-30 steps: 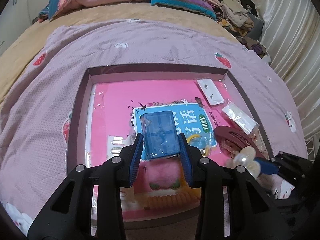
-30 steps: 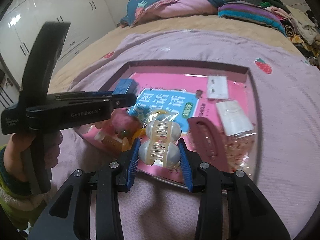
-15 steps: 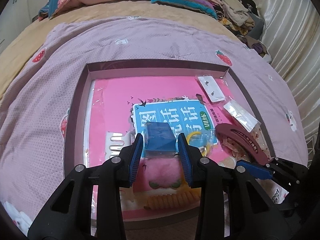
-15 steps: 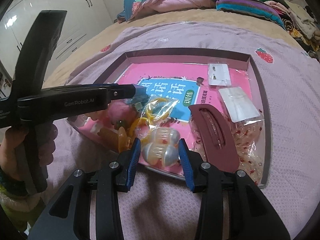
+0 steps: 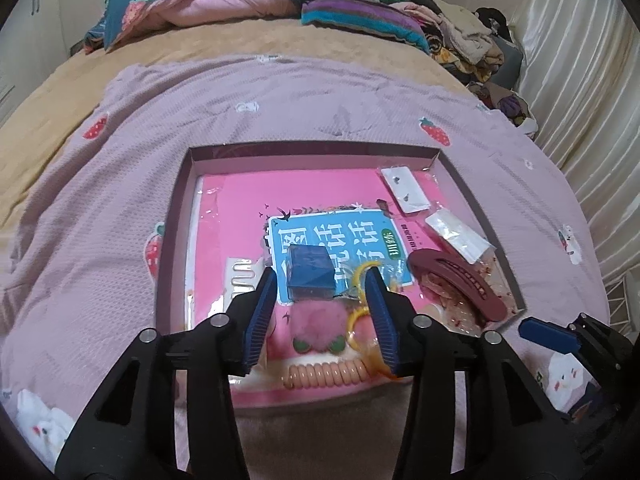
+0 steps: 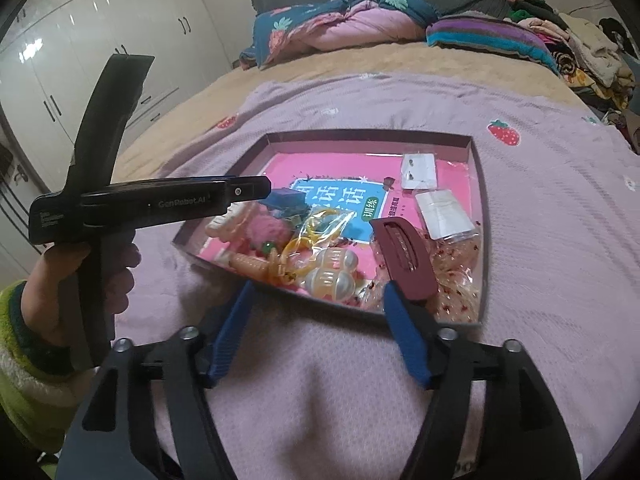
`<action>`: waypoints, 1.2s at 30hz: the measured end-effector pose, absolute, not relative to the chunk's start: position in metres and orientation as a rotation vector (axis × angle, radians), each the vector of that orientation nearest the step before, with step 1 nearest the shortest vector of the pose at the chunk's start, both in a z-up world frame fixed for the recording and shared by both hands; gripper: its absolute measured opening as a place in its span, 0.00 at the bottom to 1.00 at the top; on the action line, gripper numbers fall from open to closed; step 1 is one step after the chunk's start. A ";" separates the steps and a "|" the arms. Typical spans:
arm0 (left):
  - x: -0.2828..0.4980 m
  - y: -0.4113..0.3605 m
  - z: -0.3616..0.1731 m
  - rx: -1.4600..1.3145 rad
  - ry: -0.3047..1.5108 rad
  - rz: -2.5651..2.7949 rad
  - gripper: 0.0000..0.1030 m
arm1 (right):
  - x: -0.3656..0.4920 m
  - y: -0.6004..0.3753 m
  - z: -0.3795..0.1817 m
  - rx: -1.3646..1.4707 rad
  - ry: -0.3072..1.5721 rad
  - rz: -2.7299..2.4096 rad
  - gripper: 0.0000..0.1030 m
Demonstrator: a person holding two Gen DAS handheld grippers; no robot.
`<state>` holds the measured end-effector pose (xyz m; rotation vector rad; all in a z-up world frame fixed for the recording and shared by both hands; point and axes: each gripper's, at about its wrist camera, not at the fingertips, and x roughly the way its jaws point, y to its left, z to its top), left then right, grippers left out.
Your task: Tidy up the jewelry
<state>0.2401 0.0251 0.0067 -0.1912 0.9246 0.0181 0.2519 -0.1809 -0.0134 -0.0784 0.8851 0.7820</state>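
A shallow dark-rimmed tray [image 5: 172,216] lies on the bed with a pink book [image 5: 240,200] inside. A small blue box [image 5: 310,270] rests on the book, just beyond my open left gripper [image 5: 320,280], whose fingers stand apart from it. A pearly white hair claw [image 6: 332,272] lies in the tray's near edge, just beyond my open, empty right gripper [image 6: 316,300]. A maroon hair clip [image 6: 404,252], a pink fluffy hair tie [image 5: 316,320], a coiled hair tie [image 5: 324,372], yellow rings in plastic [image 6: 320,224] and small packets [image 5: 404,188] also lie in the tray [image 6: 476,240].
The tray sits on a lilac strawberry blanket [image 5: 280,100] over a tan bedspread. Folded quilts [image 5: 208,0] and piled clothes [image 5: 460,40] lie at the head of the bed. A curtain [image 5: 580,60] hangs at the right. White wardrobes [image 6: 80,60] stand at the left.
My left gripper lowered the blue box onto the book and opened off it. My right gripper set the pearly hair claw in the tray, opened, and drew back toward me.
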 end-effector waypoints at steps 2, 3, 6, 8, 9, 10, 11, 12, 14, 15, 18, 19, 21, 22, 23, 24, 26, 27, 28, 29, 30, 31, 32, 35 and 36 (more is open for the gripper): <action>0.235 0.023 0.012 -0.186 0.914 0.019 0.44 | 0.245 -0.184 -0.009 -0.077 0.874 0.785 0.74; 0.231 0.022 0.016 -0.183 0.906 0.020 0.48 | 0.241 -0.187 -0.006 -0.077 0.866 0.784 0.77; 0.221 0.019 0.025 -0.174 0.887 0.022 0.54 | 0.233 -0.190 -0.001 -0.072 0.850 0.783 0.84; 0.213 0.018 0.031 -0.171 0.876 0.024 0.59 | 0.227 -0.193 0.003 -0.069 0.838 0.783 0.85; 0.210 0.018 0.033 -0.171 0.871 0.026 0.62 | 0.225 -0.194 0.005 -0.069 0.833 0.782 0.85; 0.205 0.017 0.036 -0.168 0.863 0.028 0.63 | 0.221 -0.196 0.007 -0.070 0.824 0.781 0.86; 0.201 0.016 0.038 -0.166 0.857 0.029 0.65 | 0.219 -0.197 0.008 -0.070 0.819 0.779 0.86; 0.197 0.016 0.040 -0.164 0.851 0.031 0.68 | 0.217 -0.198 0.010 -0.071 0.813 0.778 0.87; 0.190 0.015 0.044 -0.161 0.840 0.034 0.75 | 0.212 -0.201 0.013 -0.067 0.800 0.771 0.89; 0.185 0.014 0.046 -0.159 0.834 0.037 0.79 | 0.211 -0.203 0.014 -0.064 0.796 0.769 0.89; 0.171 0.013 0.051 -0.157 0.815 0.042 0.83 | 0.205 -0.207 0.018 -0.059 0.782 0.763 0.92; 0.168 0.013 0.052 -0.158 0.811 0.043 0.85 | 0.203 -0.209 0.019 -0.058 0.776 0.760 0.93; 0.158 0.012 0.055 -0.156 0.797 0.050 0.90 | 0.198 -0.211 0.020 -0.058 0.770 0.759 0.93; 0.155 0.012 0.055 -0.155 0.795 0.052 0.90 | 0.195 -0.211 0.020 -0.061 0.767 0.755 0.94; 0.150 0.012 0.056 -0.154 0.791 0.055 0.91 | 0.193 -0.212 0.020 -0.063 0.763 0.750 0.94; 0.147 0.012 0.055 -0.155 0.790 0.057 0.91 | 0.190 -0.213 0.020 -0.065 0.760 0.748 0.94; 0.139 0.011 0.054 -0.153 0.790 0.061 0.91 | 0.185 -0.214 0.020 -0.065 0.755 0.744 0.94; 0.136 0.011 0.053 -0.152 0.791 0.064 0.91 | 0.182 -0.215 0.020 -0.064 0.750 0.741 0.94; 0.133 0.011 0.051 -0.148 0.794 0.069 0.91 | 0.180 -0.215 0.019 -0.063 0.745 0.739 0.94; 0.130 0.010 0.050 -0.144 0.796 0.074 0.91 | 0.178 -0.216 0.019 -0.063 0.742 0.737 0.95; 0.127 0.010 0.049 -0.139 0.799 0.078 0.91 | 0.175 -0.216 0.018 -0.066 0.735 0.735 0.95; 0.123 0.009 0.048 -0.133 0.801 0.082 0.91 | 0.174 -0.217 0.018 -0.069 0.731 0.733 0.95; 0.119 0.009 0.046 -0.130 0.801 0.086 0.91 | 0.172 -0.217 0.018 -0.072 0.727 0.730 0.95; 0.107 0.009 0.043 -0.132 0.800 0.097 0.91 | 0.165 -0.217 0.014 -0.080 0.723 0.722 0.95; 0.104 0.010 0.041 -0.133 0.801 0.098 0.91 | 0.164 -0.217 0.013 -0.080 0.724 0.721 0.95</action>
